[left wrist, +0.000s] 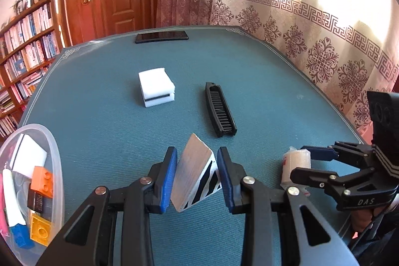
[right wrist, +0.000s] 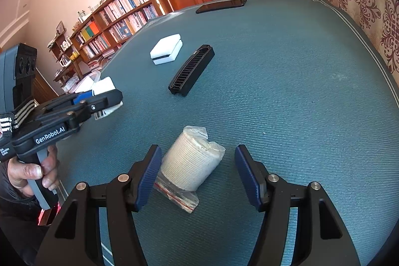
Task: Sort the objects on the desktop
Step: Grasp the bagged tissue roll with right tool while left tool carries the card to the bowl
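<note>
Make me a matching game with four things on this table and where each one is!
Things:
1. comb
2. phone
3. bandage roll
4. orange brick

Places:
A. inside the clear tub
B. at the far edge of the table
C. between the right gripper fingers
D. middle of the table, beside the white sponge

Pairs: 1-D, 2-B, 3-C, 4-A

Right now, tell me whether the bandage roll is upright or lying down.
Lying down. The bandage roll rests on its side in a clear bag on the table, between the fingers of the open right tool.
</note>
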Motion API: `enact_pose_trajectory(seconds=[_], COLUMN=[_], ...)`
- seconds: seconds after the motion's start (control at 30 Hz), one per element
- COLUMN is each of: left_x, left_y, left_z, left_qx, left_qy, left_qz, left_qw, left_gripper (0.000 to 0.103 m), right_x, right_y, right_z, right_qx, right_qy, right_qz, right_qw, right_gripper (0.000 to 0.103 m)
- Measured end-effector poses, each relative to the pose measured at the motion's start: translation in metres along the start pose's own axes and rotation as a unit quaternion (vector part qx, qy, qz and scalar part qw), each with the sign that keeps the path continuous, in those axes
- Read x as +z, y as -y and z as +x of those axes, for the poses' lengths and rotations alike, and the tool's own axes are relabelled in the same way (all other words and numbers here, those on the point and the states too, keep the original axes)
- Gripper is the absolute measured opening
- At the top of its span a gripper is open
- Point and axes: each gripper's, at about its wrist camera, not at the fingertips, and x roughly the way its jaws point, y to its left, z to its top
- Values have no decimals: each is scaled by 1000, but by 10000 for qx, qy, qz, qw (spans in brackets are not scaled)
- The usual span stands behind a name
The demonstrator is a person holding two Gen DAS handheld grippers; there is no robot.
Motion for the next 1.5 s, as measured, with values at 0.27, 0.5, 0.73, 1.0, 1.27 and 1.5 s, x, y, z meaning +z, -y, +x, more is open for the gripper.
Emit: enact_pose_trajectory(seconds=[0.27, 0.5, 0.73, 1.0, 1.27, 1.5], left_x=[4, -6, -16, -28, -44, -56], left_y=[-37, -75, -99, -129, -163, -185], left_z=[-36, -52, -65, -78, -83, -81], left_qx=[515, 982, 1184, 1422, 1667, 1751], left_qy=[326, 368, 434, 493, 462, 396], left_qz=[-396, -782, -983, -1264, -1633, -1822], left_qw=[9974, 9914, 9871, 9805, 9713, 9667], left_gripper=[37, 37, 37, 37, 37, 38], right_x=[-3, 0, 5, 21, 34, 45], right_y=[-10, -19, -36, -62, -99, -134], right_z=[6, 14, 21, 32, 48, 62], right_qx=[2, -151, -182, -16, 180, 419], right_qy=[-115, -149, -168, -146, -205, -272], right_qz=[-81, -98, -199, -314, -624, -857], right_qw=[9999, 9997, 9995, 9994, 9977, 9951], right_gripper=[64, 64, 46, 46, 46, 46])
